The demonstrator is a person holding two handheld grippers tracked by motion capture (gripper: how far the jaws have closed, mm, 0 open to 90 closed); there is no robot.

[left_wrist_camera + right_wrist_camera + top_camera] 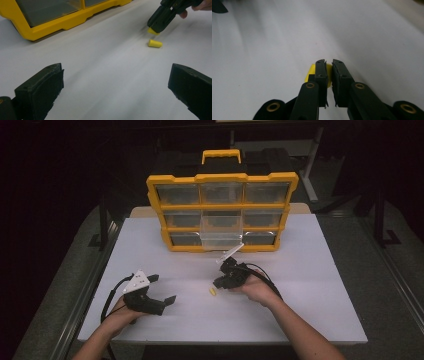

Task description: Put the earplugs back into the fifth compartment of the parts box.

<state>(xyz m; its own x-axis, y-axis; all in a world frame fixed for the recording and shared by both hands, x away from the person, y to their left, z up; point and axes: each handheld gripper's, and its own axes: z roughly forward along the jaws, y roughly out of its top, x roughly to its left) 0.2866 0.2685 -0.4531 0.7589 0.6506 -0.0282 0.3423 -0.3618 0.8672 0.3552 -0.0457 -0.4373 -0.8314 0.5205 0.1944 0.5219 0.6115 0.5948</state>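
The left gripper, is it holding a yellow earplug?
No, the left gripper has its jaws wide apart over bare table, and a yellow earplug lies farther off.

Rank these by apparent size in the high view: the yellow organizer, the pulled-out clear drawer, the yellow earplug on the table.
1. Yellow organizer, by far the largest.
2. Clear drawer, pulled out from its middle column.
3. Yellow earplug, a tiny speck near the right gripper.
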